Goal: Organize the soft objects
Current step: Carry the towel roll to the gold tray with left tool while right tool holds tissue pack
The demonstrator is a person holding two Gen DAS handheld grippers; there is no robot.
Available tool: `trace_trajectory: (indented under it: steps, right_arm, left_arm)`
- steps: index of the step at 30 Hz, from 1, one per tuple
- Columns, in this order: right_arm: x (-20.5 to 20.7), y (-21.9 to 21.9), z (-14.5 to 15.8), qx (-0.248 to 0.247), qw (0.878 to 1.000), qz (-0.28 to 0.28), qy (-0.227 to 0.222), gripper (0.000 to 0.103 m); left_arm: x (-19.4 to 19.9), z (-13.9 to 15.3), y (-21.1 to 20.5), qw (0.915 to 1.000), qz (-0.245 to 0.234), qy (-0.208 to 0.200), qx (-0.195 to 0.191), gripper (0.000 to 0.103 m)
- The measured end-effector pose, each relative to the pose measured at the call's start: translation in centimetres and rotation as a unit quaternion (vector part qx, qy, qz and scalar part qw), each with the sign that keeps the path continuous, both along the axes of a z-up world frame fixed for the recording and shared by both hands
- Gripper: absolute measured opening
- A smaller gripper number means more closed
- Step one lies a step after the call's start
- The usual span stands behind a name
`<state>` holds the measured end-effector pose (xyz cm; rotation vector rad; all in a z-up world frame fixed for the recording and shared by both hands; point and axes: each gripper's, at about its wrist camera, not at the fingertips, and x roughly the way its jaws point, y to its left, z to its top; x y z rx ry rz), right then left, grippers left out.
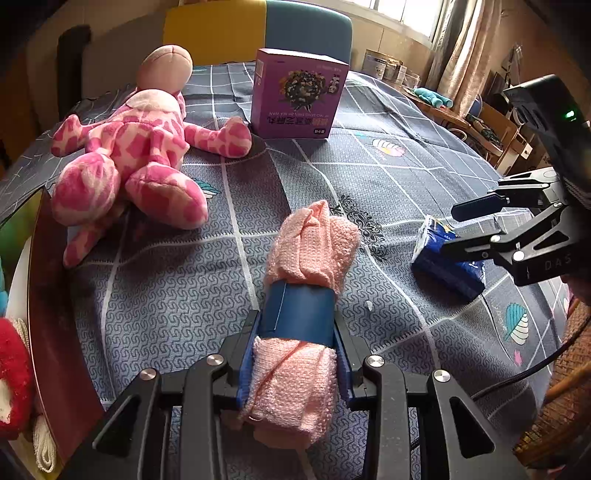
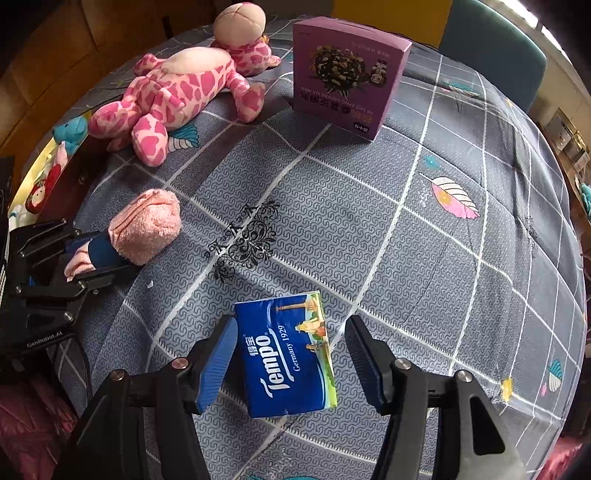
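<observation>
1. Daylight is streaming through a window (image 1: 406, 11) with pale curtains (image 1: 461, 48) hanging beside it.
2. A grey grid-patterned cloth (image 2: 424, 229) is covering the table.
3. A yellow and teal chair back (image 1: 258, 31) is standing behind it.
4. Cluttered shelves (image 1: 491, 133) are lining the wall.

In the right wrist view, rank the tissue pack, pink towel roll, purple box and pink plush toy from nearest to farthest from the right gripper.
1. Tissue pack: between the right gripper's open jaws.
2. Pink towel roll: left, clamped in the left gripper.
3. Purple box and pink plush toy: both at the far edge, too close to call.
</observation>
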<state>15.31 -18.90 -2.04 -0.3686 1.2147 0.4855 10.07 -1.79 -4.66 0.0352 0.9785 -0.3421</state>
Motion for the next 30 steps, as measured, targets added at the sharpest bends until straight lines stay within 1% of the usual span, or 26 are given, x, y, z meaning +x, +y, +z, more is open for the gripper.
trace_trajectory:
  steps: [3,4,5,6,8,11,15,19,22,25,27,30]
  right_arm:
    - [0.7,0.4,-1.1,-0.009,1.000,0.008,0.020,0.063]
    - [0.9,0.6,-1.6,-0.019,1.000,0.004,0.019,0.061]
    - [0.9,0.6,-2.0,-0.024,1.000,-0.005,0.018,0.052]
    - [0.9,0.7,-2.4,-0.024,1.000,-0.012,0.015,0.052]
    - [0.5,0.7,-2.7,-0.021,0.999,-0.019,-0.016,0.052]
    - [-0.1,-0.1,-3.2,0.003,0.998,-0.039,-0.041,0.053]
    - [0.4,-0.7,-3.6,0.020,0.998,-0.050,-0.026,0.053]
    - [0.3,-1.1,-3.7,0.023,0.998,-0.049,-0.031,0.053]
    - [0.1,-1.3,-3.8,0.026,0.998,-0.048,-0.034,0.053]
    - [-0.6,-1.1,-4.1,0.019,0.998,-0.046,-0.042,0.053]
    - [-0.8,-1.3,-4.1,0.019,0.998,-0.047,-0.043,0.053]
    - [-0.8,-1.0,-3.8,0.020,0.998,-0.048,-0.043,0.053]
  left_arm:
    - [0.0,0.0,-0.2,1.0000,-0.001,-0.003,0.006,0.037]
    - [-0.1,0.1,-0.3,0.9999,-0.002,-0.004,0.010,0.036]
    - [-0.2,0.2,-0.3,0.9999,-0.002,-0.006,0.011,0.034]
    - [-0.3,0.5,-0.3,0.9999,-0.002,-0.008,0.010,0.034]
    - [-0.8,1.1,-0.2,0.9998,-0.003,-0.016,0.007,0.034]
    - [-1.6,2.5,0.4,0.9996,0.003,-0.027,-0.006,0.034]
    - [-2.6,4.5,1.2,0.9987,0.015,-0.044,-0.020,0.034]
    - [-3.7,6.3,2.9,0.9971,0.033,-0.061,-0.031,0.034]
    - [-4.6,7.8,5.0,0.9946,0.059,-0.077,-0.036,0.034]
    - [-5.4,9.2,7.9,0.9902,0.099,-0.092,-0.033,0.034]
    - [-6.0,10.0,10.0,0.9859,0.132,-0.101,-0.022,0.034]
    - [-6.6,10.7,13.4,0.9768,0.187,-0.104,-0.006,0.034]
